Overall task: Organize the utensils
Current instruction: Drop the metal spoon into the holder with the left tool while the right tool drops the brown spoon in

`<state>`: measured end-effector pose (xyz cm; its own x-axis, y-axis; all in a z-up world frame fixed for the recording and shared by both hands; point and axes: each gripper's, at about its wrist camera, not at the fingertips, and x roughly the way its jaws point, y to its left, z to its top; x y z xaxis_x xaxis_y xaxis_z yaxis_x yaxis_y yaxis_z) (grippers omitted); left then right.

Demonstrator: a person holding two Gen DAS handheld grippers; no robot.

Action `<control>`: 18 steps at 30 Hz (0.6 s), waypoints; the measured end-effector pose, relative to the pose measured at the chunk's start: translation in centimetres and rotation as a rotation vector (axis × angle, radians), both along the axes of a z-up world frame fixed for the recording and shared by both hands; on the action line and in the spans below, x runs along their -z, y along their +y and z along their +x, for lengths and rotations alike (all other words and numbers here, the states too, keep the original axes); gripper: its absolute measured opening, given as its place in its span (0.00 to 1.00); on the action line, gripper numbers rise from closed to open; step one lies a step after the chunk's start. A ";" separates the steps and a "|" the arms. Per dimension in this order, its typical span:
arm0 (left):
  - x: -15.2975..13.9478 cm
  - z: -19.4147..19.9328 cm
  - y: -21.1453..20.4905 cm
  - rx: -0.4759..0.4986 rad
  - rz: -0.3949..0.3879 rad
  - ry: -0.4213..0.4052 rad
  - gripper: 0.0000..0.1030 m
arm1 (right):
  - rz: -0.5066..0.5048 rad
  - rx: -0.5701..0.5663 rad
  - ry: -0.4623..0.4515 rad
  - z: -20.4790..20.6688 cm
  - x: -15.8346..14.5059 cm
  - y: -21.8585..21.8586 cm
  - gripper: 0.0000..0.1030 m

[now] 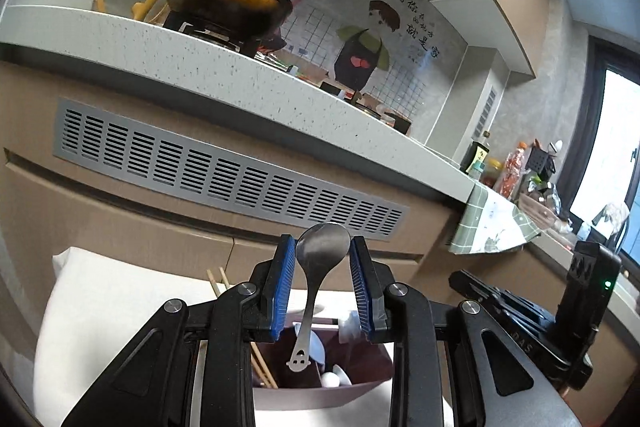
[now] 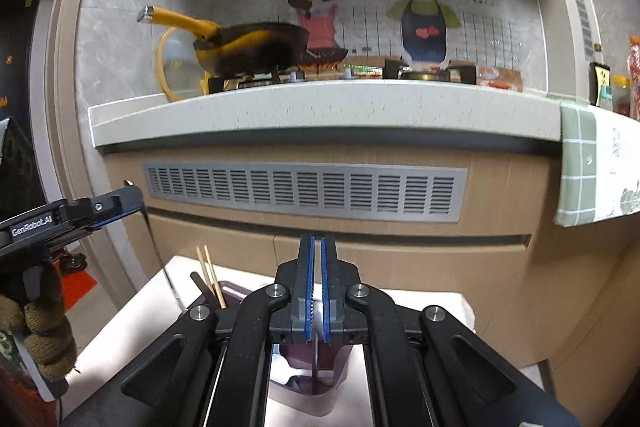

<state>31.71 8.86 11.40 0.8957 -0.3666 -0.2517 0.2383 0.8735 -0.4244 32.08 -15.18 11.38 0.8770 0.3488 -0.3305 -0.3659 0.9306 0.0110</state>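
My left gripper [image 1: 322,247] is shut on the bowl of a metal spoon [image 1: 320,251], which hangs handle-down over a maroon utensil holder [image 1: 320,389]. The spoon's handle end has a smiley cut-out. The holder has wooden chopsticks [image 1: 262,367] in its left part and white spoons [image 1: 334,377] in its right part. My right gripper [image 2: 316,247] has its blue pads nearly together above the same holder [image 2: 316,375], with nothing visible between them. Chopsticks [image 2: 210,273] stick up at the holder's left.
The holder stands on a white table [image 1: 104,307] in front of a kitchen counter [image 2: 320,107] with a vent grille [image 2: 304,191]. A yellow-handled wok [image 2: 248,43] sits on the stove above. The right gripper's body [image 1: 560,311] is close on the right.
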 end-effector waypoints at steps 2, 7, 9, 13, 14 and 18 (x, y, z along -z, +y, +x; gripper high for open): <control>0.5 0.5 -0.4 -0.002 0.018 0.012 0.28 | -0.008 -0.006 -0.002 -0.1 0.5 0.3 0.02; 2.3 2.3 -1.4 -0.005 0.031 0.054 0.28 | -0.065 -0.008 0.019 -0.1 2.1 0.9 0.02; 3.2 3.1 -1.7 0.001 0.035 0.070 0.30 | -0.064 -0.012 0.050 0.0 2.8 0.7 0.06; 4.5 3.3 -1.8 0.015 0.039 0.122 0.38 | -0.029 -0.105 0.202 0.1 4.6 0.2 0.10; 4.5 2.4 -1.7 0.002 0.045 0.115 0.39 | -0.015 -0.109 0.216 -0.2 5.1 -0.1 0.11; 4.6 -2.5 -1.8 -0.084 0.122 0.100 0.41 | -0.035 -0.033 0.218 -2.7 7.1 -0.5 0.12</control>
